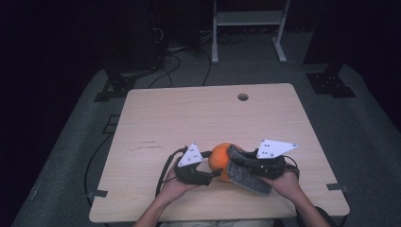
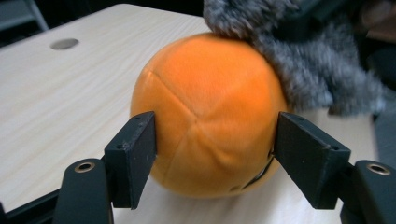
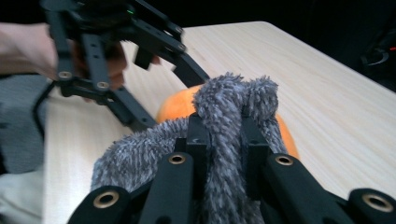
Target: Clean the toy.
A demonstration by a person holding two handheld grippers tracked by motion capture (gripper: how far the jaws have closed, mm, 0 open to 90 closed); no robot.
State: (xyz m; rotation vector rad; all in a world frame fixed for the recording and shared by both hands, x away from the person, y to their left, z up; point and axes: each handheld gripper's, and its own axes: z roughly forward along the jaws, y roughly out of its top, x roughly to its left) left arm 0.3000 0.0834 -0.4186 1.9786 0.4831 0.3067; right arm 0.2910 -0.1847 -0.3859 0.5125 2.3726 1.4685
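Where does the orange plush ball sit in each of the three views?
High view: the orange plush ball lies near the table's front edge, between the two hands.
Left gripper view: the ball is central, between the left tongs, whose pads touch its sides.
Right gripper view: it peeks out behind the grey fuzzy cloth.
Shared landmark: the grey fuzzy cloth draped against the ball.

Ball (image 2: 210,116): orange plush cloth, soft short nap, stitched seams. Sock (image 3: 224,135): grey fuzzy knit, shaggy pile. Table (image 1: 189,118): pale wood-grain top, smooth, matt. Left gripper (image 2: 215,158) and right gripper (image 3: 224,140): matt black plastic jaws with brass-coloured metal eyelets.
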